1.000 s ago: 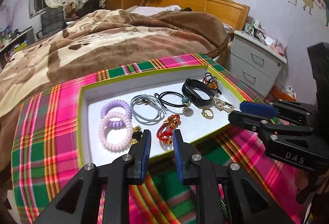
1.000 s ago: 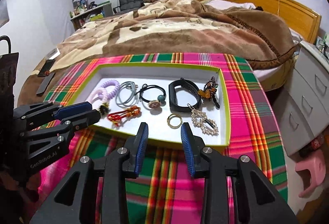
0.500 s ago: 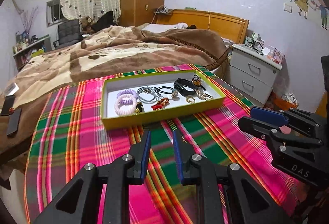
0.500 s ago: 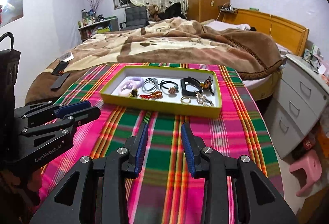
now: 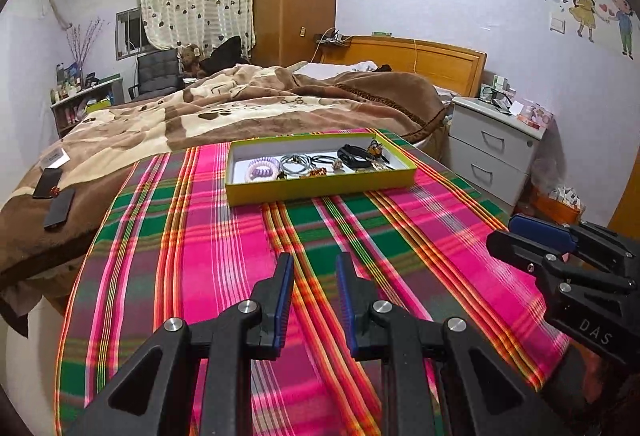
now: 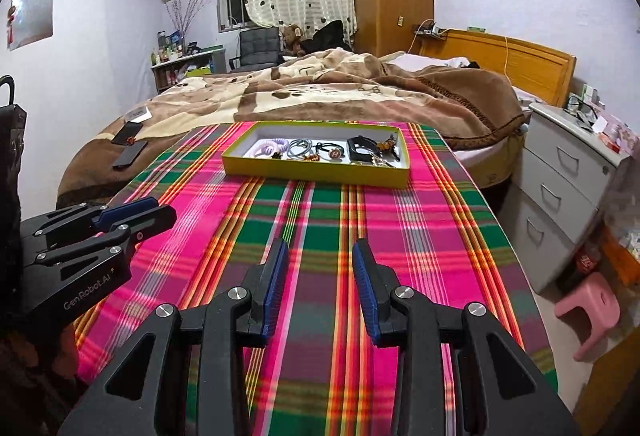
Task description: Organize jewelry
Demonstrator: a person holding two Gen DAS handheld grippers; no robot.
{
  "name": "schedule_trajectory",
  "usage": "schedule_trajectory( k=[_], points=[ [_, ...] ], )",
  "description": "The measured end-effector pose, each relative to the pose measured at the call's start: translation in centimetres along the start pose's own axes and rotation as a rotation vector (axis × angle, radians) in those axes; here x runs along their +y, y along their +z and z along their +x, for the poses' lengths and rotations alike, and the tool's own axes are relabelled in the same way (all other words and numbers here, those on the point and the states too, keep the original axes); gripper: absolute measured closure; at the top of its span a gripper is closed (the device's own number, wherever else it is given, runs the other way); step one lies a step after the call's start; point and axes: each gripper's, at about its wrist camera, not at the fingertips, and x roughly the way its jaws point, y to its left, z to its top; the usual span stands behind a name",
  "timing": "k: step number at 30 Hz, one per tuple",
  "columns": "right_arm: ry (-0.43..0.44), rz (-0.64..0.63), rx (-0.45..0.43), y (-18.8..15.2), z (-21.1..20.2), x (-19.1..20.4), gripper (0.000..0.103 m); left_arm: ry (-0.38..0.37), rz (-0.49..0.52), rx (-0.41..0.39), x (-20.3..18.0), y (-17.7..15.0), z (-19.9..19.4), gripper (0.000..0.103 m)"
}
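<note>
A shallow yellow-green tray (image 5: 320,189) (image 6: 312,173) sits at the far end of the plaid-covered table. Inside lie purple coil hair ties (image 5: 262,168) (image 6: 270,146), grey hair ties (image 5: 296,163) (image 6: 301,147), a black band (image 5: 352,155) (image 6: 362,145), a red-gold bracelet and small gold pieces. My left gripper (image 5: 314,262) hovers open over the near cloth, far from the tray, nothing between its fingers. My right gripper (image 6: 320,250) is likewise open and empty, well short of the tray. Each gripper shows at the edge of the other's view.
The pink-green plaid cloth (image 5: 224,244) covers the table. Behind it is a bed with a brown blanket (image 6: 340,87), with phones (image 5: 58,197) lying on its left side. A grey drawer unit (image 6: 560,191) and a pink stool (image 6: 588,310) stand to the right.
Both grippers have pulled straight back from over the tray toward the table's near end; the tray now looks small and far. Neither jaw opening changed.
</note>
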Motion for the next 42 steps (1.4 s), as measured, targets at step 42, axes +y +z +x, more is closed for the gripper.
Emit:
schedule_trajectory(
  k=[42],
  points=[
    [0.007, 0.005, 0.025, -2.0, -1.3, 0.9, 0.069, 0.01, 0.019, -0.003, -0.6, -2.0, -1.7, 0.082]
  ],
)
